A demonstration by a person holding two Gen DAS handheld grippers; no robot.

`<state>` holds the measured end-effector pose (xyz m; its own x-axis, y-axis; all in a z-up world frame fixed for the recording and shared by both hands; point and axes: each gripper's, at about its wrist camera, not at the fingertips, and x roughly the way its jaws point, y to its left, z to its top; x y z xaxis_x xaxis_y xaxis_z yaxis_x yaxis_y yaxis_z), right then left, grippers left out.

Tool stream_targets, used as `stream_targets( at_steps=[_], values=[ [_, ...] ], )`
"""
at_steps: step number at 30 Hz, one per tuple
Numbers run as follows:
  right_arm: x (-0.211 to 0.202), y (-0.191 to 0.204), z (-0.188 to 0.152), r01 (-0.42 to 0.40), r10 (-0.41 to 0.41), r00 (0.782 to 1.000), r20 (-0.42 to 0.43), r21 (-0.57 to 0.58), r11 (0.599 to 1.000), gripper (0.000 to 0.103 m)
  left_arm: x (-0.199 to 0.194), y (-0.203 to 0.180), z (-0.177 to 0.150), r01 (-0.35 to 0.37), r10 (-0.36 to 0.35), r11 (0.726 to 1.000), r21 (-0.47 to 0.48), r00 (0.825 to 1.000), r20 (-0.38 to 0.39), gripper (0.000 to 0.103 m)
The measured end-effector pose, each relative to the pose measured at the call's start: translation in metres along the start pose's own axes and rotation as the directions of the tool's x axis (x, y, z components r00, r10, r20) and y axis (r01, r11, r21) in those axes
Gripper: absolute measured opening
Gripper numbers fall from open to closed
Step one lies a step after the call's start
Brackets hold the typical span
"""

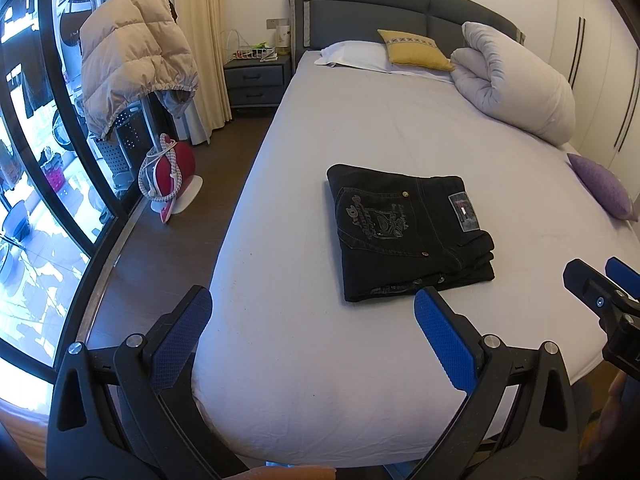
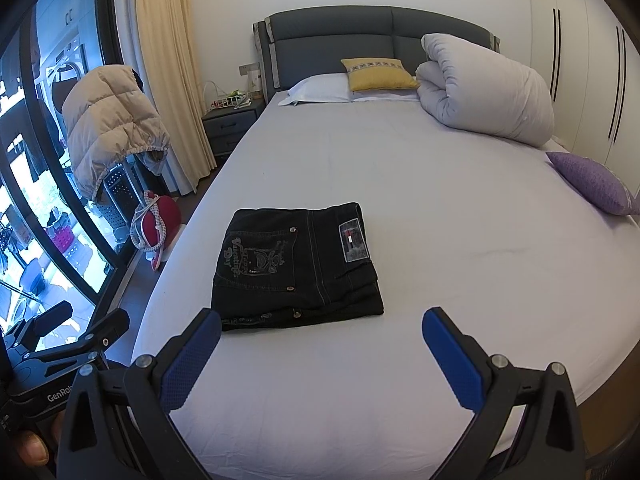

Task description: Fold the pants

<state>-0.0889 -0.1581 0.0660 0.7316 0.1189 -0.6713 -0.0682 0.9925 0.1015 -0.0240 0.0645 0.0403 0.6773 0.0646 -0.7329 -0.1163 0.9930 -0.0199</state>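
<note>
Lying folded, pants (image 2: 298,266) just beyond right gripper (image 2: 322,334); untouched

Daylight from window (image 1: 36,184), perhaps overexposed, fisheye-warped

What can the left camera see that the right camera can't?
Only the left wrist view shows the right gripper from the side. Only the right wrist view shows the left gripper's body, low at the left edge. Both show the folded pants on the bed, the yellow pillow, and open fingers holding nothing.
</note>
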Motion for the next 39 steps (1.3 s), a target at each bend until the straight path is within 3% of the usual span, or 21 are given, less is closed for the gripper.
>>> stream_targets(
  at_steps=[39],
  values=[
    [0.0011, -0.0002, -0.0091, 0.0, 0.0, 1.0, -0.011, 0.003, 1.0, 0.103, 0.0036, 0.0014, -0.0014, 0.002, -0.002, 1.0, 0.001, 1.0, -0.004, 0.103]
  ],
)
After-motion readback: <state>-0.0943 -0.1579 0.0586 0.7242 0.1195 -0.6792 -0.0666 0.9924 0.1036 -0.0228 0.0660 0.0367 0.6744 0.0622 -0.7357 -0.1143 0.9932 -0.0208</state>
